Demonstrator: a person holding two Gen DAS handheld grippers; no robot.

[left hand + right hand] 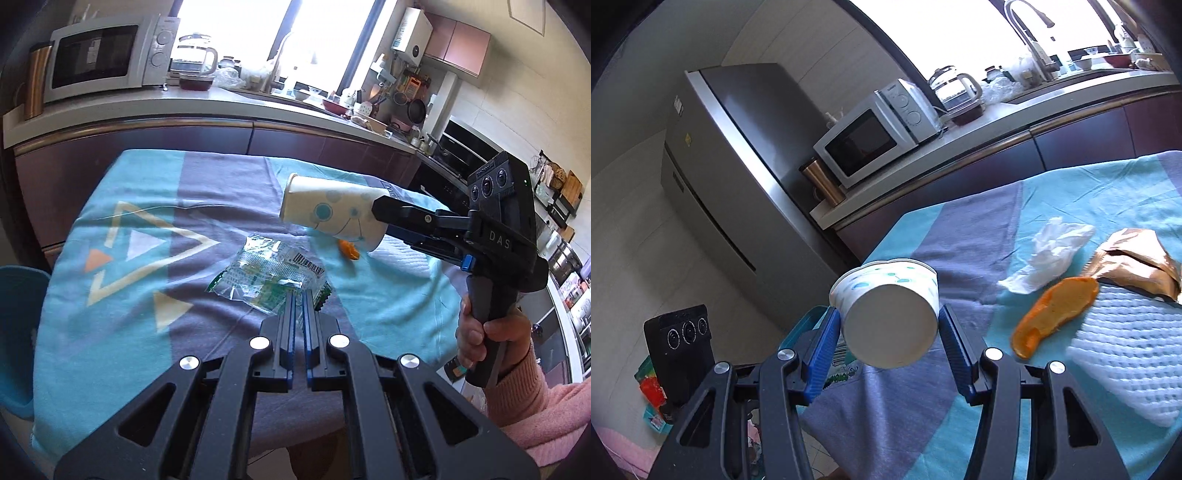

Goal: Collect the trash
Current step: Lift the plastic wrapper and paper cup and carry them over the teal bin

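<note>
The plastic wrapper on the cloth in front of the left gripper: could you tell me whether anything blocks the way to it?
Nothing visible does. The left gripper, its fingers nearly together, points straight at the plastic wrapper, which lies flat on the cloth. The paper cup held sideways by the right gripper hangs beyond the wrapper, not between.

The white paper cup with blue dots [886, 314] sits between the right gripper [888, 332] jaws, above the desk [1071, 184]. The orange peel [1054, 315] lies right of it, the crumpled white tissue [1049, 254] behind.

Left gripper [299, 299] closed, right gripper [886, 325] clamped.
</note>
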